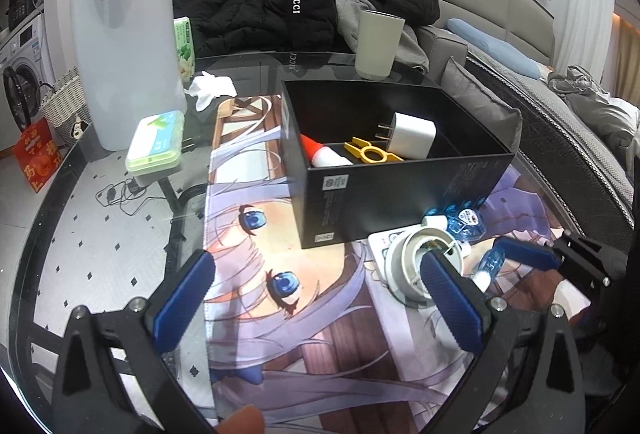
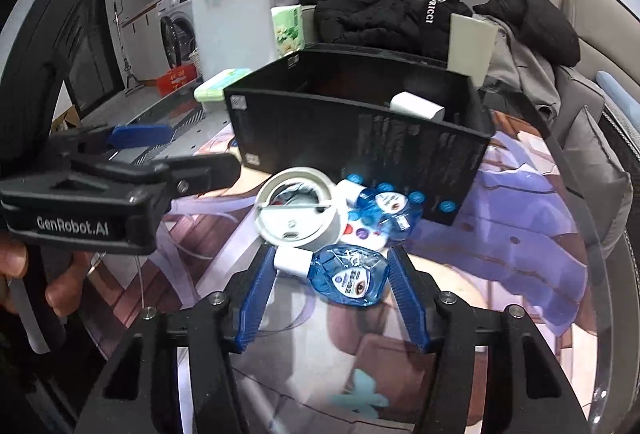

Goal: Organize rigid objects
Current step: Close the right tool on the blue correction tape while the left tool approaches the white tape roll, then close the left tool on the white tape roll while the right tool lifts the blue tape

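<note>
A black open box stands on the anime desk mat. It holds a white charger, a yellow clip and a red-and-white tube. In front of the box lie a white round device, a blue eye-drop bottle and a second blue bottle. My right gripper is open, its fingers on either side of the nearer blue bottle. My left gripper is open and empty above the mat, its right finger beside the round device.
A tall white canister, a green tissue pack, a green-lidded case and crumpled tissue sit at the back left. A grey cup stands behind the box. Black jackets lie on the sofa. The glass table edge curves at left.
</note>
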Tool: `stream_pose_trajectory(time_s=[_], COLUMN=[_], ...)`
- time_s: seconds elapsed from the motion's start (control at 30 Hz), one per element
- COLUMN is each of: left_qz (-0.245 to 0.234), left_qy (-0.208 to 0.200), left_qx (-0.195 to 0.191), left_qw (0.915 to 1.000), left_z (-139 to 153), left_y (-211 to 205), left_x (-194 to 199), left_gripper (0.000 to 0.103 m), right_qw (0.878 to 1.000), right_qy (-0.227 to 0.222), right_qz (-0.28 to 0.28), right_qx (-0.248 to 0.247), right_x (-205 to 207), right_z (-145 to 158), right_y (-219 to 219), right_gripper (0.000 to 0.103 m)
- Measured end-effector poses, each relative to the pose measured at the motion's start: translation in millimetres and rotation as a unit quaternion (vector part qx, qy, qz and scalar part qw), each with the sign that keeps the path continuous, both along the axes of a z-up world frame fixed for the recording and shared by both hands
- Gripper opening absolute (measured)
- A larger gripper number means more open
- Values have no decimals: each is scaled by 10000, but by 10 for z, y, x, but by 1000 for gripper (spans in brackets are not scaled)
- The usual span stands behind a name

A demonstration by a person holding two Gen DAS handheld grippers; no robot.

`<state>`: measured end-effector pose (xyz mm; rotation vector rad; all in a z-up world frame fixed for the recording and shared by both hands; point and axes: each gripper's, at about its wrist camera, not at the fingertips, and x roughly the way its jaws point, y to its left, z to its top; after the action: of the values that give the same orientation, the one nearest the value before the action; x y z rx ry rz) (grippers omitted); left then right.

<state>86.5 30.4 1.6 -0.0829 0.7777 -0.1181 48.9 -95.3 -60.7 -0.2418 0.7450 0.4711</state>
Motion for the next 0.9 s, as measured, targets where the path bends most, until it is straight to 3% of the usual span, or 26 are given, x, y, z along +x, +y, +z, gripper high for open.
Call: stream_pose_trajectory(time_s=[0.43,0.9], left_qz=[-550,-815], left_qy=[262,520], left_qx=[80,200], left_qw=[9981,9951], left_z=[-78,-188], left_y=[-343,-601], left_x=[27,121], left_gripper=[103,101], right_qw=[9985,9977], right_qy=[-195,-122], right_qz=[-446,-611], right_qx=[266,255], right_x=[69,62], right_z=[218,214], right_y=[-415,-599], right_gripper=[58,58])
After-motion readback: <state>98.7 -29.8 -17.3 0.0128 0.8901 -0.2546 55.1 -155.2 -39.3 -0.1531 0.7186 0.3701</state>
